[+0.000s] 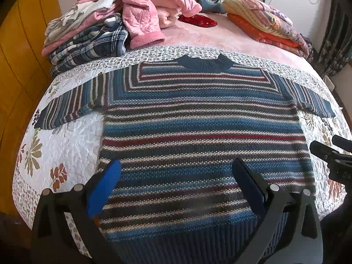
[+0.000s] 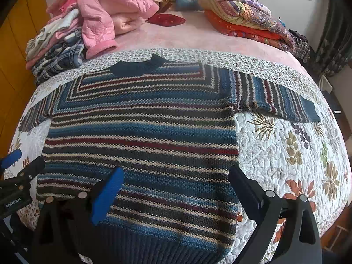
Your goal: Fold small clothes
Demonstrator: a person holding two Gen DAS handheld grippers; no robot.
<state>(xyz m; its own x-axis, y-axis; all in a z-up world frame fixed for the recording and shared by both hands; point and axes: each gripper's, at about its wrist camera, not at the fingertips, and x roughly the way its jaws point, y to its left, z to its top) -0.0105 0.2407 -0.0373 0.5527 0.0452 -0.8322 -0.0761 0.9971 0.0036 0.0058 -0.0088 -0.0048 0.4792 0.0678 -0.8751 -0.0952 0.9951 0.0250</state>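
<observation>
A striped knit sweater in blue, red, cream and grey lies flat on the floral quilt, collar away from me, both short sleeves spread sideways. The same sweater fills the right wrist view. My left gripper hovers open over the lower left part of the sweater, nothing between its blue pads. My right gripper hangs open above the lower right part, also holding nothing. The right gripper's black tip shows at the right edge of the left wrist view; the left gripper shows at the left edge of the right wrist view.
A white floral quilt covers the near bed, a pink blanket beyond. A pile of pink and plaid clothes sits far left, folded colourful quilts far right, a red pouch between. A yellow wardrobe stands left.
</observation>
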